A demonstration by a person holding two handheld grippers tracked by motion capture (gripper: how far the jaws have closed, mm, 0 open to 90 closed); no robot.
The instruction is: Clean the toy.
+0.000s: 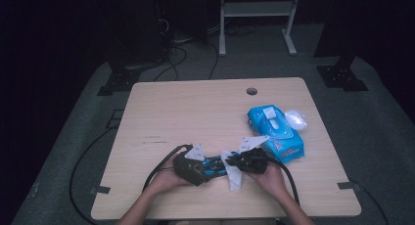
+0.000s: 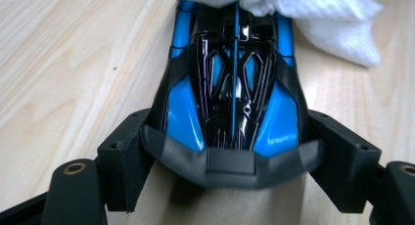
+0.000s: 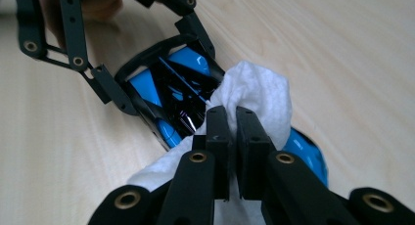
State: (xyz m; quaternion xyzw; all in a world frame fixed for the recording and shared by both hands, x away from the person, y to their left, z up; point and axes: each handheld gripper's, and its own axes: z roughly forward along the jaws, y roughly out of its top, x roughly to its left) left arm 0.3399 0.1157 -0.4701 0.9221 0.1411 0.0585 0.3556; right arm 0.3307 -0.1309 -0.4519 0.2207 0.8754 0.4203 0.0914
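Observation:
A blue and black toy car lies near the table's front edge, between the person's two hands. My left gripper is shut on one end of it; in the left gripper view the pads press on both sides of the car. My right gripper is shut on a white wipe, which rests on the other end of the car. The wipe hangs down from the right gripper onto the table. The wipe covers the car's far end.
A blue pack of wipes with a white flap lies right of the hands, with a small white oval object beside it. The wooden table has a cable hole at the back. Cables trail off the front edge.

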